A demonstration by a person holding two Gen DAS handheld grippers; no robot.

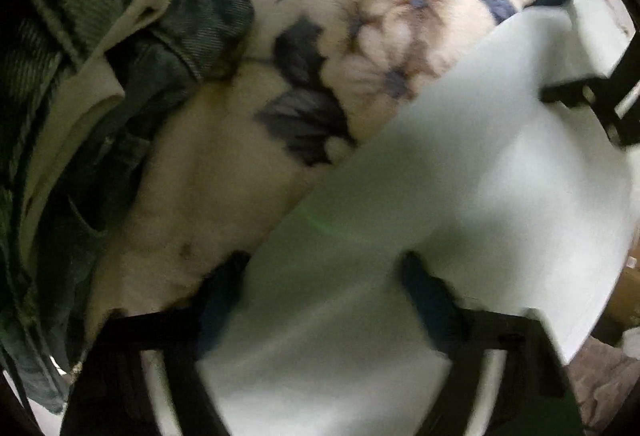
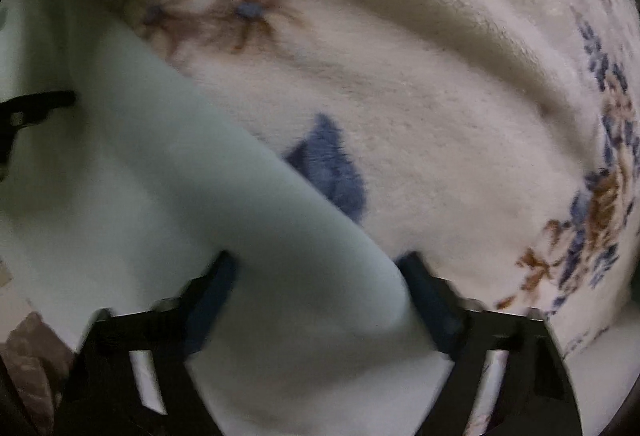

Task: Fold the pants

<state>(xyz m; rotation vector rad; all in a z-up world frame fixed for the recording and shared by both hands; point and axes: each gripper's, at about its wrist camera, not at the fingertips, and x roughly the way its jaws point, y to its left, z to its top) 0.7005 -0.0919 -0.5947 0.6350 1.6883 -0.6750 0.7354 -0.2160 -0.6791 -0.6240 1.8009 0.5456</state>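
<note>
A: While both views are smeared by motion, where do you have the pants (image 1: 440,176)?

B: You have the pale, mint-white pants spread between your two tools, above a cream blanket (image 1: 224,164) printed with blue and brown flowers. In the left view the cloth runs as a broad band from the bottom middle up to the right edge.

A: And your left tongs (image 1: 324,288)?

B: Their two dark fingers (image 1: 424,292) stand wide apart, with the pale cloth filling the gap between them. You cannot tell from this blur whether anything is truly pinched; the fingers themselves do not meet.

A: Your right tongs (image 2: 320,276)?

B: Much the same. Their fingers (image 2: 424,288) are spread, and the pants (image 2: 180,196) lie across and between them, running off to the upper left. The blanket (image 2: 420,96) fills the right of that view, in soft ridges.

A: Do you see each tool from the other side?

B: Yes. The right tongs show as a dark frame at the right edge of the left view (image 1: 592,104), against the cloth. The left tongs appear at the left edge of the right view (image 2: 32,108), also against the cloth.

A: Anything else nearby?

B: A heap of clothes (image 1: 80,84) lies on the left in your left view: green ribbed fabric, blue denim and a pale lining, just beside the blanket's open stretch and apart from the pants.
</note>
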